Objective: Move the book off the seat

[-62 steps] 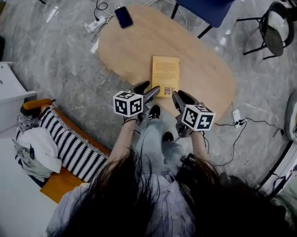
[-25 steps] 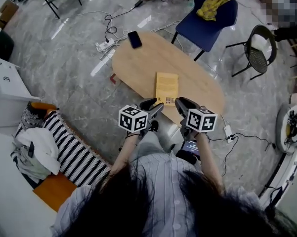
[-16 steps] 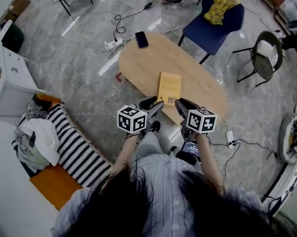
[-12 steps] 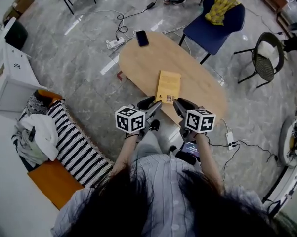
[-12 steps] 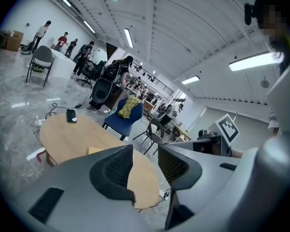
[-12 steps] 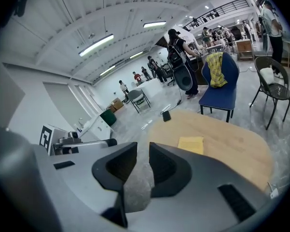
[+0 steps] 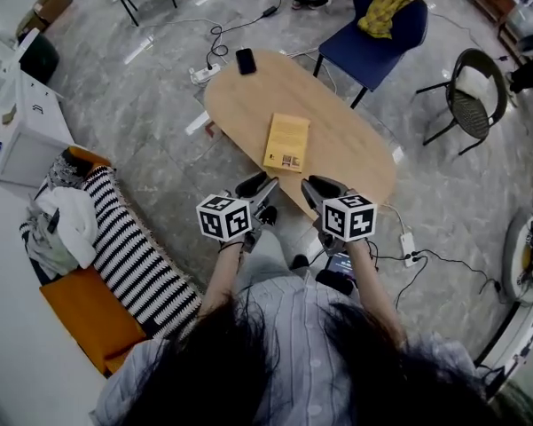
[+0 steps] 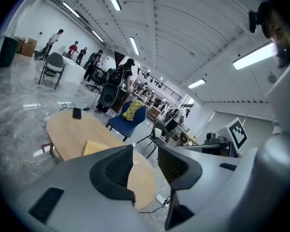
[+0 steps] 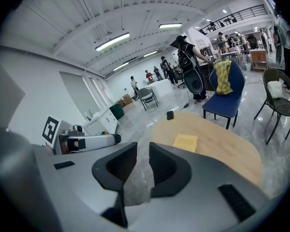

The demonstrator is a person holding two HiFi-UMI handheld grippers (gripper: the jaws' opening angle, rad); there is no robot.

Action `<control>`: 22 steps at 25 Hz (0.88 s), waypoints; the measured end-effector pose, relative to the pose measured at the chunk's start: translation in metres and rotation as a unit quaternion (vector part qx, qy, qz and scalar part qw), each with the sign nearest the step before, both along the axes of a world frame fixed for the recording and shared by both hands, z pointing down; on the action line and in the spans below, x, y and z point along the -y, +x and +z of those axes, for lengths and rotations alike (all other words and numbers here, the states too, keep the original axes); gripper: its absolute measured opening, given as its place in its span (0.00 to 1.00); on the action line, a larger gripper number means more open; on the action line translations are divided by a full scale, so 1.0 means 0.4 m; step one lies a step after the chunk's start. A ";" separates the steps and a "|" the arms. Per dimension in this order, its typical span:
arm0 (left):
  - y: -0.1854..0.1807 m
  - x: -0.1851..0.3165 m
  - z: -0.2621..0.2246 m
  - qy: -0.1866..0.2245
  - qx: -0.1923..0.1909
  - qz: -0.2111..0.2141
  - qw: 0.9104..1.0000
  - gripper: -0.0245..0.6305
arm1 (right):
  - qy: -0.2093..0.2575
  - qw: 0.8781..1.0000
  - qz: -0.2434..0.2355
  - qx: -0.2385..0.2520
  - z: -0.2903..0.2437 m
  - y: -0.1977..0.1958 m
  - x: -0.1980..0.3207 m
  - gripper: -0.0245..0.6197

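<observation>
Furniture first: one oval light-wood table (image 7: 337, 131) stands well apart from one orange-cushioned seat (image 7: 84, 313) at the left. The single thin yellow paperback book (image 7: 286, 142) lies flat near the table's middle, so the move looks finished, and only drawing back seems left. Two grippers hang off the near edge, both empty: the left gripper (image 7: 259, 185) with jaws moderately apart, the right gripper (image 7: 317, 187) with a narrow gap. One dark phone (image 7: 246, 60) lies at the far end.
</observation>
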State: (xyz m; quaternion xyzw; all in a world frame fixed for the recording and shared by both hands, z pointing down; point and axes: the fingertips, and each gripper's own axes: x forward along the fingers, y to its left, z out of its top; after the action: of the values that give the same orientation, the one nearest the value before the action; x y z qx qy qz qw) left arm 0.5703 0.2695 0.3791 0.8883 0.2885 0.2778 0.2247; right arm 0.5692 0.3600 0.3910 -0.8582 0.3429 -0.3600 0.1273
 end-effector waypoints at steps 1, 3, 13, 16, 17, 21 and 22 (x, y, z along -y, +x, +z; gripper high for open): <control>-0.018 -0.018 -0.001 -0.001 -0.002 -0.003 1.000 0.30 | 0.000 1.000 -0.004 -0.002 -0.002 -0.020 -0.015 0.17; -0.054 -0.054 -0.001 -0.001 -0.006 -0.010 1.000 0.30 | -0.001 1.000 -0.014 -0.006 -0.002 -0.060 -0.045 0.17; -0.234 -0.194 -0.008 -0.004 -0.011 -0.012 1.000 0.30 | -0.001 0.999 -0.034 -0.019 -0.011 -0.207 -0.150 0.17; -0.274 -0.213 -0.018 0.001 -0.015 -0.006 1.000 0.30 | 0.004 0.999 -0.041 -0.025 -0.021 -0.239 -0.148 0.17; -0.284 -0.217 -0.022 0.003 -0.017 -0.005 1.000 0.30 | 0.005 0.999 -0.044 -0.027 -0.024 -0.247 -0.146 0.17; -0.315 -0.225 -0.043 0.010 -0.024 -0.009 1.000 0.30 | 0.008 0.998 -0.058 -0.029 -0.032 -0.274 -0.138 0.17; -0.325 -0.227 -0.045 0.011 -0.024 -0.011 1.000 0.30 | 0.008 0.998 -0.060 -0.029 -0.034 -0.281 -0.137 0.17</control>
State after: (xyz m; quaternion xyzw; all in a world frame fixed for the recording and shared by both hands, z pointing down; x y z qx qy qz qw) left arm 0.4405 0.3604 0.3610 0.9001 0.2815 0.2569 0.2112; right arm 0.4569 0.4148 0.3776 -0.8452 0.4006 -0.3388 0.1022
